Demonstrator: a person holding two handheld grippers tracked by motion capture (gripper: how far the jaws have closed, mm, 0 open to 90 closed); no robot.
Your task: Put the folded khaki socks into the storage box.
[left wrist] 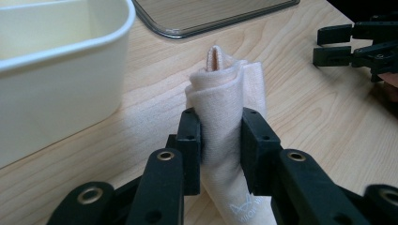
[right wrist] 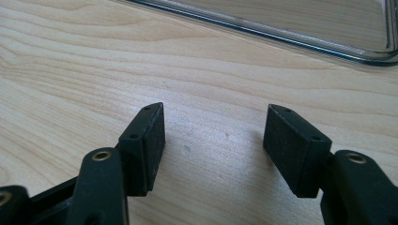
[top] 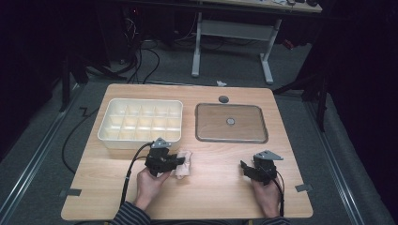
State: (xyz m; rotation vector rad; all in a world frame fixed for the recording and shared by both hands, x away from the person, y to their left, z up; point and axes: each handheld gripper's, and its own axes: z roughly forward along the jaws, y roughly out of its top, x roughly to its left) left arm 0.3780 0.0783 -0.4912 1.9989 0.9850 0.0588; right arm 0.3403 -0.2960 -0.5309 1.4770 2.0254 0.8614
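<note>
cloth (left wrist: 228, 101): soft knit | table (right wrist: 94, 61): matt wood | bin (left wrist: 56, 70): glossy plastic

Wooden table (top: 211, 187) with white divided box (top: 141, 123), clear lid (top: 231, 123), rolled cloth (top: 184, 163).

Pale peach rolled cloth (left wrist: 225, 93) with small white printed logo; cream-white compartment tray (top: 141, 119); clear lid (top: 231, 123), grey-rimmed; light wood-grain table (top: 211, 187); black left gripper (left wrist: 220, 136); dark striped sleeve (top: 130, 216).
</note>
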